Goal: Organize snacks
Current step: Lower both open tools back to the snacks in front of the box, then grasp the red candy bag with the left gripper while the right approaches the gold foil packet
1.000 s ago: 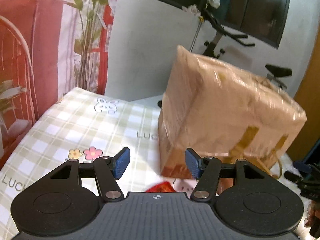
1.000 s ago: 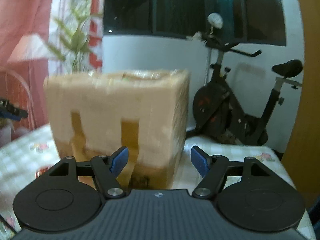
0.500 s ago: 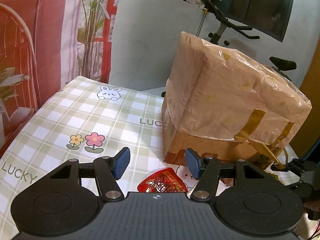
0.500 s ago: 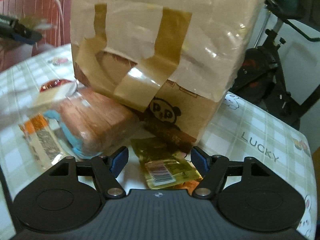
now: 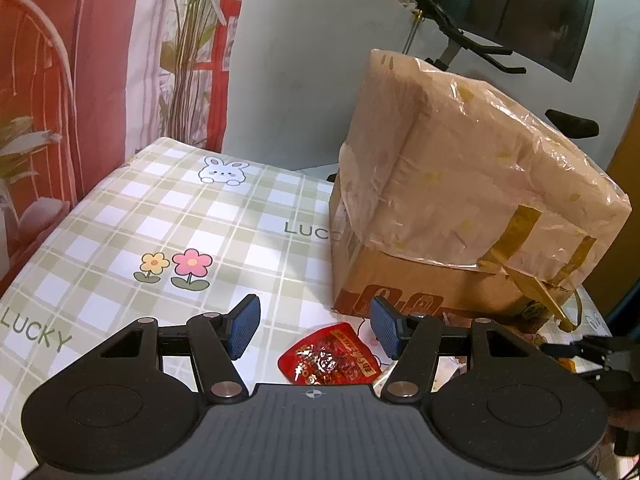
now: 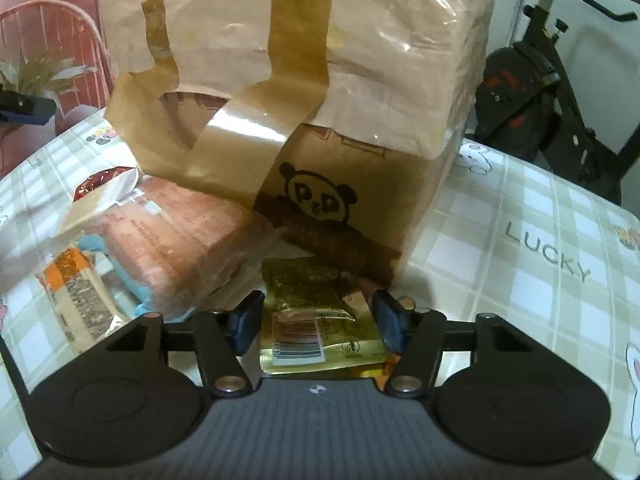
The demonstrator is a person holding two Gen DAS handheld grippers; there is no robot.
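Pointing steeply down at the tablecloth (image 6: 520, 280), the right gripper (image 6: 316, 322) is closing its jaws around a gold snack packet (image 6: 320, 340), pads not yet pressing. At eleven o'clock lies a brown wrapped loaf (image 6: 176, 248); at twelve stands the taped cardboard box (image 6: 320, 100). Tilted down less steeply, the left gripper (image 5: 314, 330) hangs open and empty above a red snack packet (image 5: 330, 356).
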